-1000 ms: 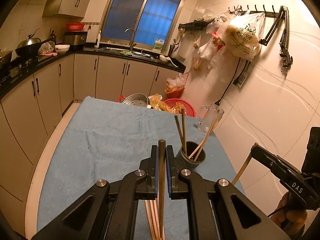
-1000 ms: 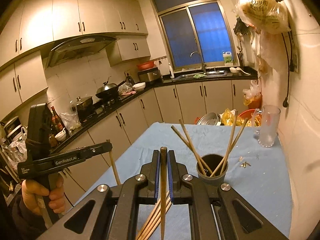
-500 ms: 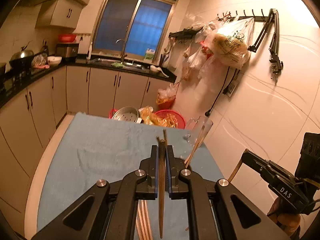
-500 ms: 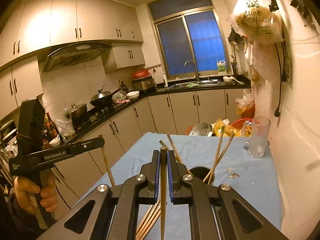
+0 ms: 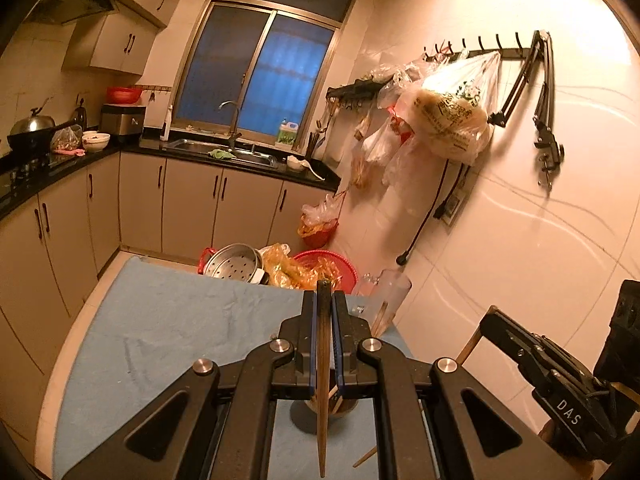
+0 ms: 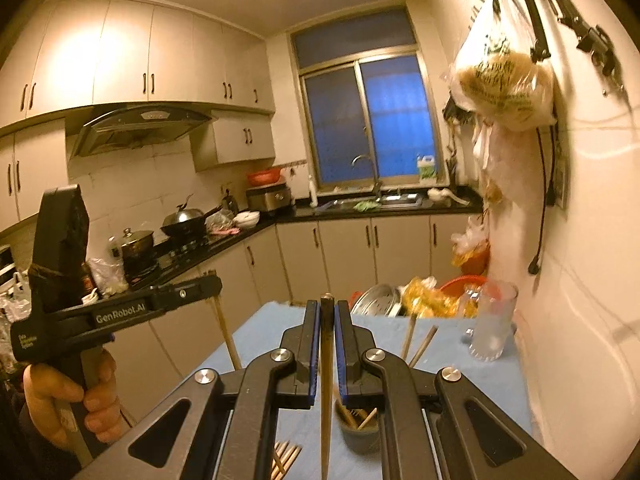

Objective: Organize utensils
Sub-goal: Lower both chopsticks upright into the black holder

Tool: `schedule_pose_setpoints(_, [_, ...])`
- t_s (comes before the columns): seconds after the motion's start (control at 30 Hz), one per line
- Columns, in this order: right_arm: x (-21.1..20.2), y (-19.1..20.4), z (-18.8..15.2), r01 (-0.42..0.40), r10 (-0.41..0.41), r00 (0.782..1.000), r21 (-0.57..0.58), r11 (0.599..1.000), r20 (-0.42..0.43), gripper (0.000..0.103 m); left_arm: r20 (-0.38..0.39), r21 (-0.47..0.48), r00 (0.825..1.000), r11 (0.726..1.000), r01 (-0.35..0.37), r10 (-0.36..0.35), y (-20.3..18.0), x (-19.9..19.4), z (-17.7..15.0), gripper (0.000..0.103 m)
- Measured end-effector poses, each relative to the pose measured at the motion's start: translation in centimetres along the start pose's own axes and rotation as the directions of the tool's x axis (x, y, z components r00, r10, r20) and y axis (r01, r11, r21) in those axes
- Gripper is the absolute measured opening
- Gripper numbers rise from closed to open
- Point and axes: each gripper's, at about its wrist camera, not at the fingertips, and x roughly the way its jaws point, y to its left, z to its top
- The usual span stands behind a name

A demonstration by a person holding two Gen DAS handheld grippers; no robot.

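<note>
Both grippers have risen above the blue-clothed counter [image 5: 168,320], the holder cup [image 6: 358,434] now below them. Left gripper [image 5: 324,344] and right gripper [image 6: 327,350] jaws each pinch one upright chopstick [image 5: 322,400], [image 6: 326,400]; spare chopsticks [image 6: 286,454] lie on the counter beside the cup.

Blue tablecloth [image 5: 168,320], dark grey cup [image 6: 356,438], tan chopsticks [image 6: 286,454]

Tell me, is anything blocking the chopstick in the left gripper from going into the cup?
Nothing visible blocks it. The left gripper holds its chopstick upright right over the dark cup. Only the chopsticks already inside crowd the opening.
</note>
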Motion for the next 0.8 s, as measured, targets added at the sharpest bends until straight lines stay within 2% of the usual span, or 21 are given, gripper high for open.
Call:
schedule_pose_setpoints(0.2, [0.8,-0.6,1.1,0.043,-0.042,0.998,-0.008,0.999,0.054,0.008,0.038,-0.055,0.999,0.998,0.026,-0.024,0.3,1.7,0.5,0.007])
schedule_pose_setpoints(0.47, [2.2,-2.1,1.8,0.083,-0.083,0.993,0.009,0.997,0.085,0.008,0.123,-0.066,0.992,0.998,0.018,-0.01,0.0,3.1,1.4,0.007])
schedule_pose_setpoints(0.63, [3.1,-2.3,1.7,0.115,-0.114,0.986,-0.003,0.993,0.12,0.008,0.145,-0.056,0.989,0.998,-0.008,0.016,-0.3,4.7,1.3,0.007])
schedule_pose_setpoints(0.8, [4.2,-3.1,1.6,0.119,-0.119,0.982,0.011,0.993,0.147,0.008,0.135,-0.048,0.99,0.999,-0.025,0.032,-0.2,6.7,0.7,0.007])
